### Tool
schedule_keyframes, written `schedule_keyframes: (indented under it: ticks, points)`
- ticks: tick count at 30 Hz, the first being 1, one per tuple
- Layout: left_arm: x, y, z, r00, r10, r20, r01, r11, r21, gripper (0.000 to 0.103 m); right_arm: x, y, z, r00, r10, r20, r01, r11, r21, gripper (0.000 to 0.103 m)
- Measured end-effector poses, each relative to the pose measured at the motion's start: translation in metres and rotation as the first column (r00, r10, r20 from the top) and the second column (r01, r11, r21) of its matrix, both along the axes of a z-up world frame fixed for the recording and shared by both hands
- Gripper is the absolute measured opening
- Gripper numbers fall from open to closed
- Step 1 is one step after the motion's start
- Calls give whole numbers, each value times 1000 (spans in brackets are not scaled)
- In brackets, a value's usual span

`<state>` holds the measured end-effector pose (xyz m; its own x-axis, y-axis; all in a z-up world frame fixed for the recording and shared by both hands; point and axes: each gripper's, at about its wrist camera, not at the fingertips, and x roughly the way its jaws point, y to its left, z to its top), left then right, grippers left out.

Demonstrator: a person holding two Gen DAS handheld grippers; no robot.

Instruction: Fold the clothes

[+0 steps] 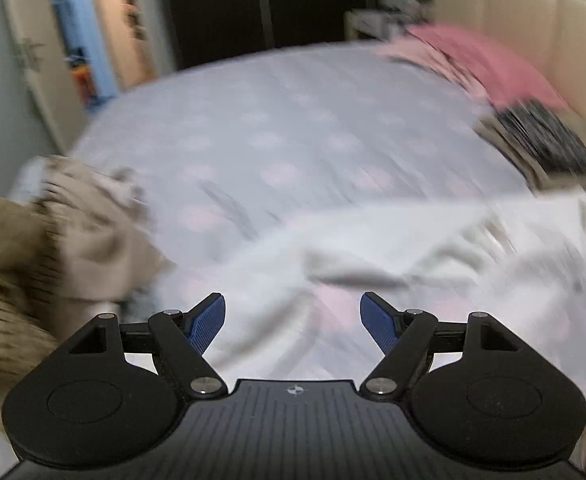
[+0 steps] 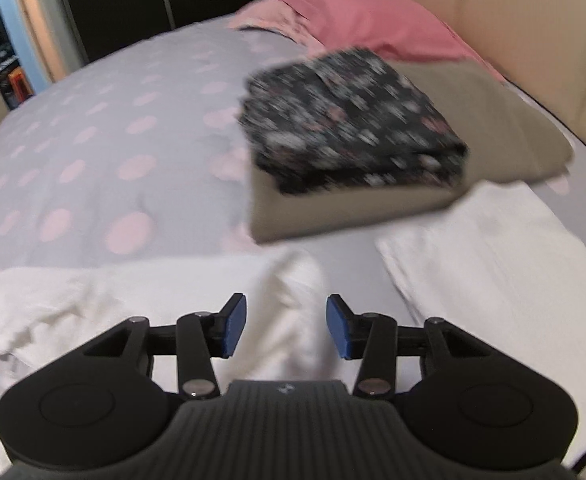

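White garment [image 2: 141, 300] lies crumpled on polka-dot bedspread [image 2: 93, 128], unfolded. Left gripper [image 1: 293, 312] and right gripper [image 2: 287, 328] both released, empty, above it. Next: pinch edges, spread flat.

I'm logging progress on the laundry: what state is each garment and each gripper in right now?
left gripper: open, empty, above white cloth.
right gripper: open, nothing pinched, over a white ridge of cloth.
white garment: spread out, rumpled, unfolded.
white folded piece: folded flat on the bed.
dark floral garment: folded, stacked on the khaki one.
khaki garment: folded, at the bottom of the stack.
beige striped clothes: crumpled heap, unfolded.
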<state>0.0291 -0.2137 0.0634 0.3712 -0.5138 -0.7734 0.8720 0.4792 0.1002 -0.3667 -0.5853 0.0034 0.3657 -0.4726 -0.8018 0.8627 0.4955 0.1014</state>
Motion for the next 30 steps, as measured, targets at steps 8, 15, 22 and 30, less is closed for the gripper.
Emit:
schedule_keyframes:
  ticks: [8, 15, 22, 30]
  points:
    - [-104, -6, -60, 976, -208, -72, 215, 969, 121, 74, -17, -7, -32, 999, 3, 37, -7, 995, 103, 49]
    - [-142, -12, -131, 960, -276, -54, 279, 913, 297, 70, 2, 1, -41, 995, 87, 41, -92, 988, 124, 49]
    - [-124, -6, -132, 977, -162, -137, 195, 942, 275, 18, 2, -3, -44, 996, 84, 22, -86, 990, 109, 1]
    - [-94, 16, -56, 999, -20, -26, 21, 999, 38, 7, -21, -1, -1, 998, -33, 52, 38, 993, -108, 0]
